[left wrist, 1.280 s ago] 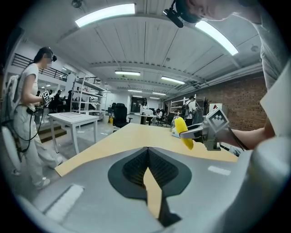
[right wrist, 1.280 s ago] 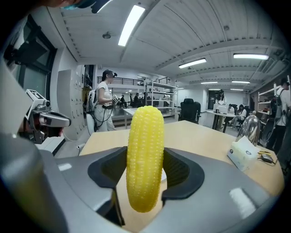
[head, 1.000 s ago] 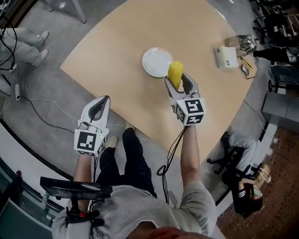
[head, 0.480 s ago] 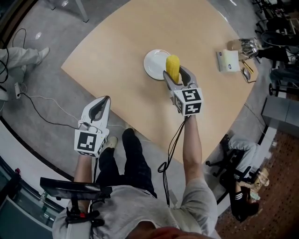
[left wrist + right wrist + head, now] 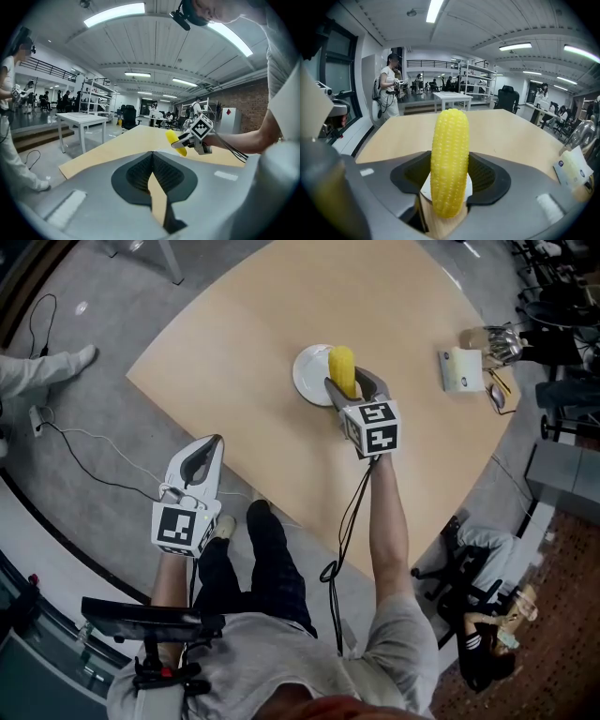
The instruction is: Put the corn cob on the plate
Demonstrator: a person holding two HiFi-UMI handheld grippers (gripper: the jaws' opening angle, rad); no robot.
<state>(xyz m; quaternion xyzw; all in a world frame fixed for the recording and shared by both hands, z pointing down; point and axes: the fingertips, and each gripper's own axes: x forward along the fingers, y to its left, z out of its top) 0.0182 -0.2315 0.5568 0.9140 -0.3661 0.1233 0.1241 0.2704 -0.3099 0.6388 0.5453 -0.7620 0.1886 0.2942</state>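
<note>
The yellow corn cob [image 5: 343,370] is clamped between the jaws of my right gripper [image 5: 349,382], which is shut on it. In the head view the cob hangs over the near right part of the white plate [image 5: 309,372] on the tan table. The right gripper view shows the corn cob [image 5: 449,161] filling the middle, with a sliver of the plate [image 5: 426,186] beneath it. My left gripper [image 5: 200,458] is shut and holds nothing; it hovers off the table's near left edge. From the left gripper view, the corn cob [image 5: 176,142] appears far off.
A white box [image 5: 460,369] and a bundle of metal utensils [image 5: 497,337] lie at the table's far right edge. Cables [image 5: 84,460] run across the grey floor to the left. The person's legs [image 5: 267,559] are below the near table edge.
My right gripper has carried the corn cob forward and to the left, from beside the plate's right rim to above the plate. The left gripper has stayed put.
</note>
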